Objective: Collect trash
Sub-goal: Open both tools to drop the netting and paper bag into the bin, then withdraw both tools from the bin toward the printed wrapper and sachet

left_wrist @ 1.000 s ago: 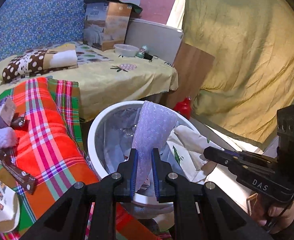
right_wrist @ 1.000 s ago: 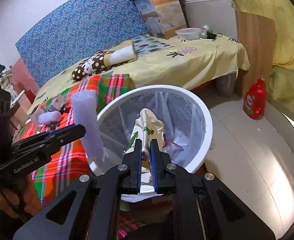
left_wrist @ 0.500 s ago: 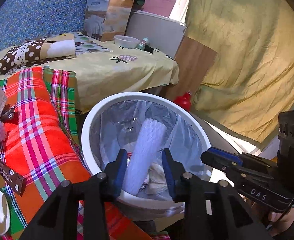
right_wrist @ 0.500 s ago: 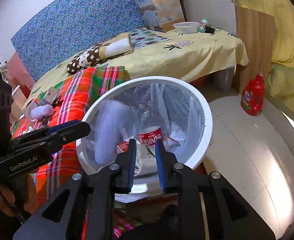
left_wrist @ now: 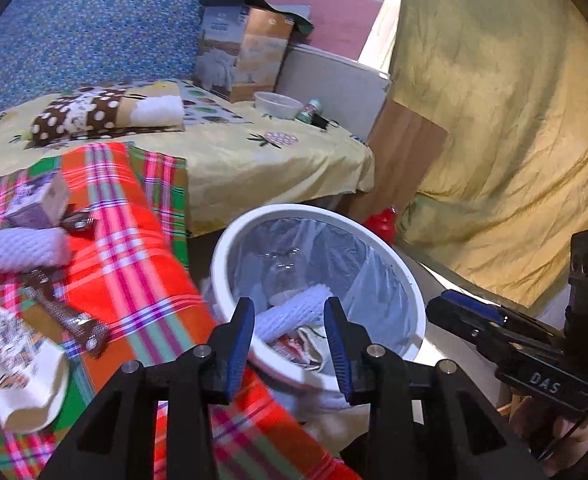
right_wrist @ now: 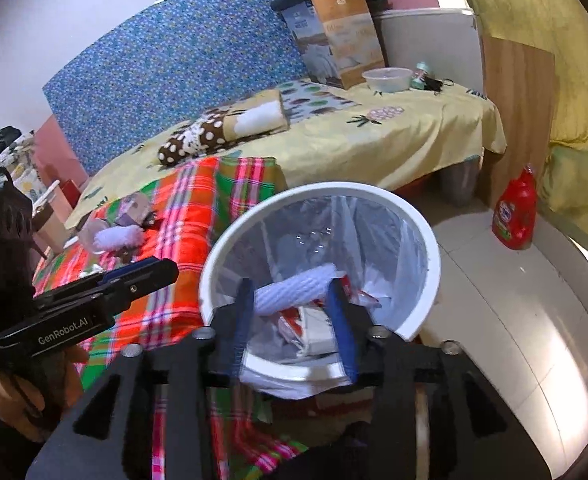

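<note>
Hovering over the white bin [left_wrist: 407,294], both grippers are sitting empty, and this round of the pickup is looking done. The left gripper [left_wrist: 290,344] is standing spread with nothing between its blue pads, and the right gripper [right_wrist: 294,320] has just been opening its jaws, now parted with nothing pinched. The foam net sleeve [right_wrist: 294,288] is lying inside the lined bin on top of a printed paper bag [right_wrist: 313,330] and a red-labelled wrapper [left_wrist: 288,349]; so those pieces are already collected.

Plenty is waiting, though. On the plaid blanket [left_wrist: 134,276] a second foam sleeve [left_wrist: 22,248] is resting beside a small carton [left_wrist: 34,202], with a dark wrapper [left_wrist: 64,314] just below and a crumpled patterned bag [left_wrist: 18,376] nearest the camera. By my reckoning the job is partway through: the bin is filling, and the blanket litter is what is left to fetch.
</note>
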The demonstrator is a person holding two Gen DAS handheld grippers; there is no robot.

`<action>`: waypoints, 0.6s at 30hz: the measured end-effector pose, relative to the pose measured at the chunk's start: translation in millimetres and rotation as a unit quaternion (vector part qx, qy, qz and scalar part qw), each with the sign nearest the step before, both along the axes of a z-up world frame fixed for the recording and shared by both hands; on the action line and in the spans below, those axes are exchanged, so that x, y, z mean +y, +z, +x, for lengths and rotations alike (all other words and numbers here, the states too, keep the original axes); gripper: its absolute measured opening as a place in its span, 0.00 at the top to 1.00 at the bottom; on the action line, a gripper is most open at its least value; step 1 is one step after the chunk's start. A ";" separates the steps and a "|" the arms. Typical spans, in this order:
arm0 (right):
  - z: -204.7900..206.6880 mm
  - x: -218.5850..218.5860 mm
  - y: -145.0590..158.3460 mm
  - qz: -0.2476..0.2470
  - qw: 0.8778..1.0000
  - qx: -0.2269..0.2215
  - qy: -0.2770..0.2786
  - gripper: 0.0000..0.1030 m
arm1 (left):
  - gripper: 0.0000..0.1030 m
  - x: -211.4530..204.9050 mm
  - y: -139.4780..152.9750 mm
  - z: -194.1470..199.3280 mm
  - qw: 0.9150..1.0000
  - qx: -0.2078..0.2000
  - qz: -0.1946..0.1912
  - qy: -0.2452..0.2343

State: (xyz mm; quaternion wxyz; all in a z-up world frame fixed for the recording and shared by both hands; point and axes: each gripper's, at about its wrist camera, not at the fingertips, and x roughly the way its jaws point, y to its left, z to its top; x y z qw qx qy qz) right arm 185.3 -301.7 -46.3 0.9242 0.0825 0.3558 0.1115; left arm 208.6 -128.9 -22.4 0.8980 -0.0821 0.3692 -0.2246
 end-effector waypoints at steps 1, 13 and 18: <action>-1.2 2.8 1.2 0.001 1.000 -0.003 0.004 0.57 | 0.65 4.2 1.4 -3.9 1.000 -0.001 -0.001 0.005; -11.5 41.3 7.2 0.011 0.998 -0.018 0.064 0.56 | 0.65 54.3 6.9 -45.9 0.998 -0.018 0.009 0.065; -16.3 54.8 10.8 0.010 0.996 -0.027 0.083 0.56 | 0.65 72.6 7.8 -58.2 0.996 -0.024 0.009 0.086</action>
